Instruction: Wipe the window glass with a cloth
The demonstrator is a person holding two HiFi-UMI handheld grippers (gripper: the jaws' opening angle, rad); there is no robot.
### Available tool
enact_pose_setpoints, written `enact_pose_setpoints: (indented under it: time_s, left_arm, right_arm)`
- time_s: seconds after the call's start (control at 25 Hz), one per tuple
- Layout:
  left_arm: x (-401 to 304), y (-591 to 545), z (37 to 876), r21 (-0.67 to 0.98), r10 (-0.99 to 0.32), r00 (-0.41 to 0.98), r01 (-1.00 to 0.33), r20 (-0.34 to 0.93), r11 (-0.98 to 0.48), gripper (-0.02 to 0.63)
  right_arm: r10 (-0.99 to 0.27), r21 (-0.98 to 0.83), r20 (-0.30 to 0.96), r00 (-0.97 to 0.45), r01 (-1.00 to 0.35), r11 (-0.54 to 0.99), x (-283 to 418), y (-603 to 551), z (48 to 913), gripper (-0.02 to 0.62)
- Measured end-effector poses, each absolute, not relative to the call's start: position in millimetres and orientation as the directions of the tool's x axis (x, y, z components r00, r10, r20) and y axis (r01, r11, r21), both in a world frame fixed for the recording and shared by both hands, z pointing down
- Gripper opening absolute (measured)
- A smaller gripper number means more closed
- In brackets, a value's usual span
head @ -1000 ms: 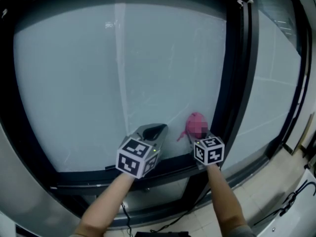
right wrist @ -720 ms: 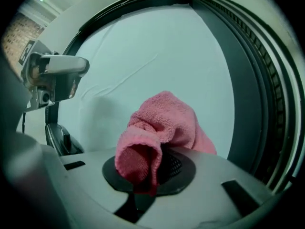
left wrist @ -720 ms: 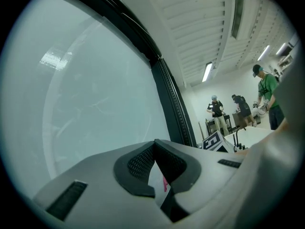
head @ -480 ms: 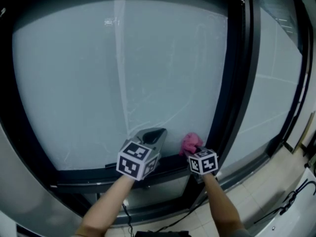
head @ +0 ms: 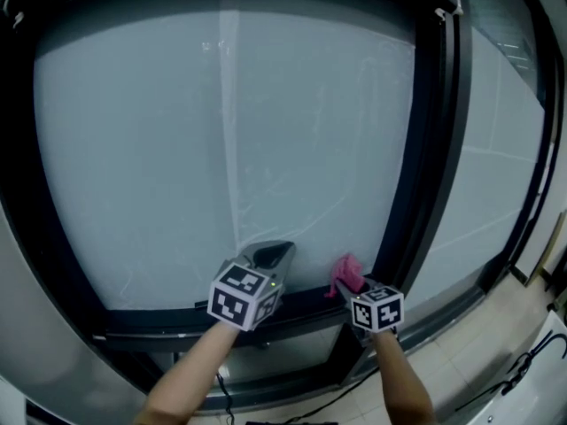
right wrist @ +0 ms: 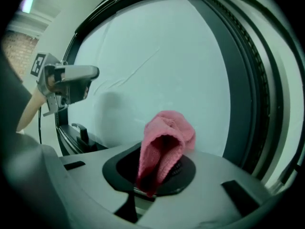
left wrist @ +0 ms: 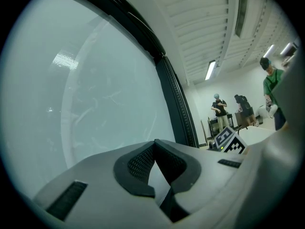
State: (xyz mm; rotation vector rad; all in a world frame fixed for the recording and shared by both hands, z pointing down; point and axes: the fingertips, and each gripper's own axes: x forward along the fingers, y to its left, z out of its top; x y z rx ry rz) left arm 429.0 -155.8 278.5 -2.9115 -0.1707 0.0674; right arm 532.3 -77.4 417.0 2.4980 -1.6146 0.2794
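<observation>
Window glass (head: 221,149) is pale and cloudy, with faint curved streaks across its lower half and 1 vertical streak left of centre. A black frame (head: 177,312) surrounds it. A black mullion (head: 434,149) separates it from a second pane (head: 496,149) on the right. Below the frame lies a light tiled floor (head: 461,361) with a dark cable (head: 532,357) on it. The left gripper view shows a white room with ceiling lights (left wrist: 210,69) and people (left wrist: 220,109) standing far off.

The left gripper (head: 270,257) sits low on the glass, just above the bottom rail, with its jaws together and nothing between them. The right gripper (head: 350,283) has its jaws clamped on a pink cloth (head: 346,273). The cloth is at the lower right corner of the main pane, just beside the mullion. Contact between cloth and glass cannot be confirmed. Most of the pane above and left of both grippers is unobstructed.
</observation>
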Motion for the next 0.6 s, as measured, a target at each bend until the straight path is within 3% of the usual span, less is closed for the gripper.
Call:
enact_pose_setpoints:
  time_s: [0.6]
  left_arm:
    - [415,-171,176,-0.359,0.085,0.983,0.021,-0.164,-0.933,0.008]
  right_arm:
    - [-0.908,0.243,-0.297,0.296,-0.896,-0.372,482,-89,121,0.04]
